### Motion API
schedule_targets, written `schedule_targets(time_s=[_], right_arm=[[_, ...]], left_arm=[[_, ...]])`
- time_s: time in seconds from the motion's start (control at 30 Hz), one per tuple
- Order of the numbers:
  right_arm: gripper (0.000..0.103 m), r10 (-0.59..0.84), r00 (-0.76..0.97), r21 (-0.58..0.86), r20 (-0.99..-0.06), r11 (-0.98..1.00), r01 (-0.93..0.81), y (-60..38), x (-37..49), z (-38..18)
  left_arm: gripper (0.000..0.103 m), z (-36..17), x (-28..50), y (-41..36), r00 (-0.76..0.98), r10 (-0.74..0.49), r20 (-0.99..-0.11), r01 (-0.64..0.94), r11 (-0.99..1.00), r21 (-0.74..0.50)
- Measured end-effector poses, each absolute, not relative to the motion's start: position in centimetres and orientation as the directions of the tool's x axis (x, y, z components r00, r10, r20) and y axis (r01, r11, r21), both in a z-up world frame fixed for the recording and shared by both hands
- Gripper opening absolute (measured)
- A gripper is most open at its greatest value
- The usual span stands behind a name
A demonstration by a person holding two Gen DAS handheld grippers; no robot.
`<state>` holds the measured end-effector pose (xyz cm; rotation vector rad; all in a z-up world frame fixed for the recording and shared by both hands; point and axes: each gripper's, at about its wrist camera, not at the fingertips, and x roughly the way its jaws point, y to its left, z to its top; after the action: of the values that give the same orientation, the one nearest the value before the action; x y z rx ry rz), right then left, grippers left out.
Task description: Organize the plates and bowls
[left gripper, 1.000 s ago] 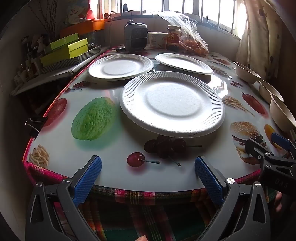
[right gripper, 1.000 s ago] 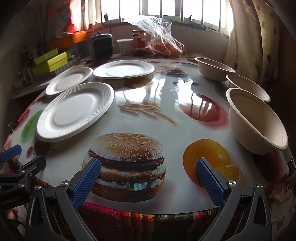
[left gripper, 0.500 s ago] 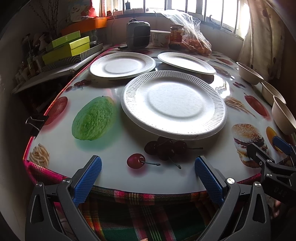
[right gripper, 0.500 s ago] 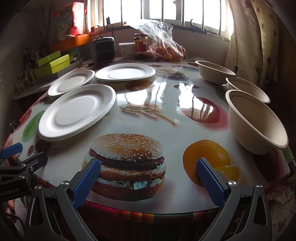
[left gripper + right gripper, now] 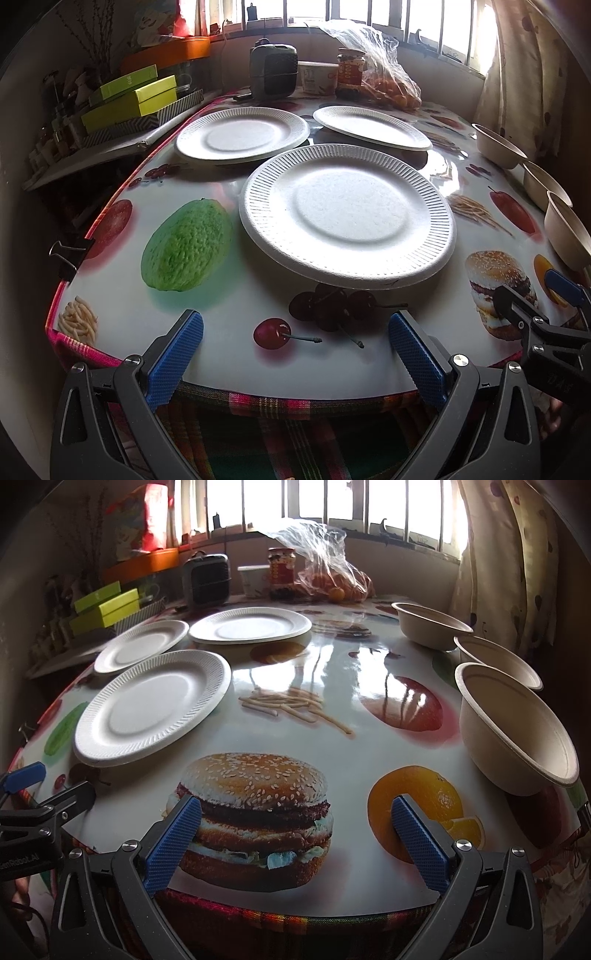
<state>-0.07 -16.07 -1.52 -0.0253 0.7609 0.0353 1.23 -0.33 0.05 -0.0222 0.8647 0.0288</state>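
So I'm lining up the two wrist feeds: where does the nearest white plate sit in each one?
Left wrist view: the nearest white plate fills the centre, just beyond the open left claw.
Right wrist view: the same plate lies at left of centre, well left of the open right claw.
Shared landmark: the printed burger, right of the plate in both views.
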Motion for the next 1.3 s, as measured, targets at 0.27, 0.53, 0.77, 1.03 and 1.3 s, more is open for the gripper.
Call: schedule_targets(time_s=[0.27,0.53,0.77,1.03,1.3], right_arm=[[0.103,0.024,0.726,-0.010,-0.688,0.999,-0.043,-16.09,0.06,-1.49],[0.103,0.029,0.729,-0.016,-0.684,0.998,-0.054,-15.50,0.16,-1.58],[0.103,0.029,0.730,-0.016,-0.683,0.998,-0.054,-15.49,0.15,-1.57],[0.103,0.029,0.730,-0.016,-0.683,0.998,-0.054,-15.53,0.12,-1.56],[0.103,0.029,0.730,-0.015,-0.683,0.998,-0.054,-15.55,0.12,-1.54]], left_arm=[[0.101,-0.09,1.11,-0.17,0.659,0.010,-0.752,-0.024,1.000,-0.008],[0.101,-0.11,0.99,-0.14,0.663,0.009,-0.749,-0.022,1.000,-0.008],[0.101,-0.08,1.00,-0.10,0.662,0.008,-0.749,-0.022,1.000,-0.008],[0.101,-0.09,0.99,-0.12,0.662,0.009,-0.749,-0.022,1.000,-0.007],[0.101,-0.09,0.97,-0.05,0.663,0.009,-0.749,-0.022,1.000,-0.008]])
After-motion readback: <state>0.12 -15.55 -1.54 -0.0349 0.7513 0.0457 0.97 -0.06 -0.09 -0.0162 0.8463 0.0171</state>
